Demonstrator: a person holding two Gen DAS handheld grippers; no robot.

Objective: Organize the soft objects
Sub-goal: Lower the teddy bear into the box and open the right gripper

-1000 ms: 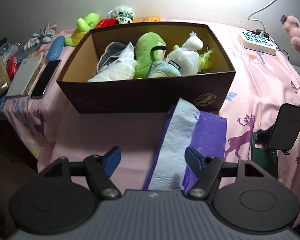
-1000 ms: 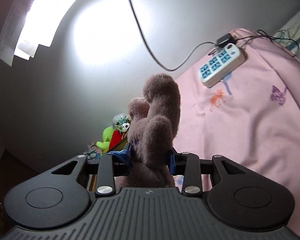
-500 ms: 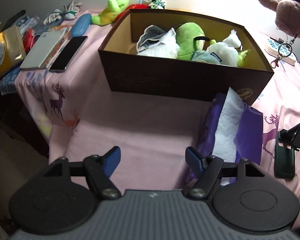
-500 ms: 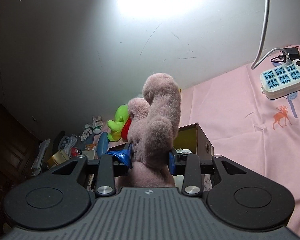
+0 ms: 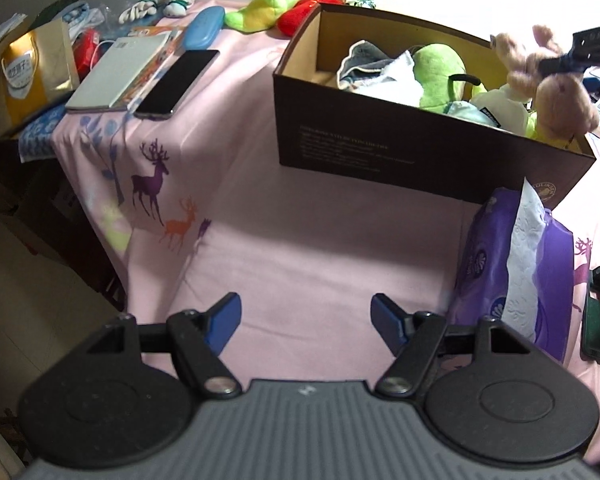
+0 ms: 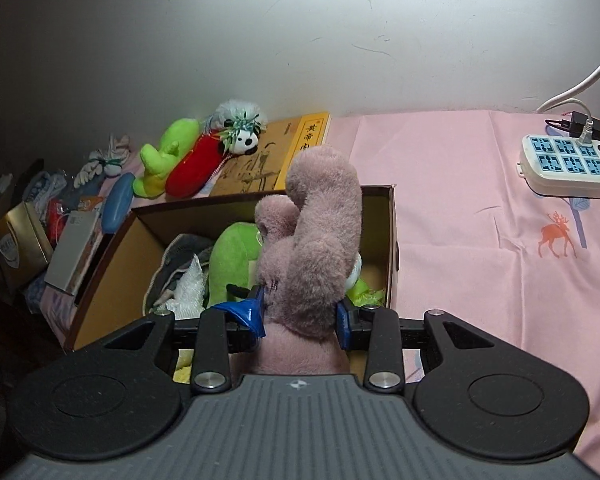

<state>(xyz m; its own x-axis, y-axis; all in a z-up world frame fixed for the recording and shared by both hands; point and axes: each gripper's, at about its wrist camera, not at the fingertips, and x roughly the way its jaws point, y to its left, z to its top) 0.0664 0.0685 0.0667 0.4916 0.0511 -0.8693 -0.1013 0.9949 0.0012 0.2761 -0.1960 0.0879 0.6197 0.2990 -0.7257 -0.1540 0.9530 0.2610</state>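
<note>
At the centre of the right-wrist view, the right gripper point(image 6: 300, 318) is clamped on a pinkish-brown plush toy point(image 6: 320, 240), its blue pads pressed into the pile on both sides, so that the toy's limbs rise above the jaws. The toy hangs over the open brown cardboard box point(image 6: 392, 232), which already holds a green plush point(image 6: 232, 260) and some white and grey fabric items point(image 6: 180, 276); the hold above the opening suggests that the toy is meant to be released among them. In the left-wrist view the same toy point(image 5: 556, 92) appears at the upper right of the frame, over the right end of the box point(image 5: 360, 148).

At the bottom of that view, the left gripper point(image 5: 306, 320) stands with its jaws apart and nothing between them, above bare pink tablecloth point(image 5: 300, 248); it probably waits clear of the box so as not to obstruct the drop. A purple tissue pack point(image 5: 540, 276) lies at the right of the frame, against the box's front corner.

Still outside the box, at the upper left of the right-wrist view, lie a lime-green plush point(image 6: 164, 156), a red plush point(image 6: 196, 166) and a small panda-faced toy point(image 6: 244, 138) (the likeliest next candidates). A power strip point(image 6: 568, 166) sits at the upper right, well apart from the box.
</note>
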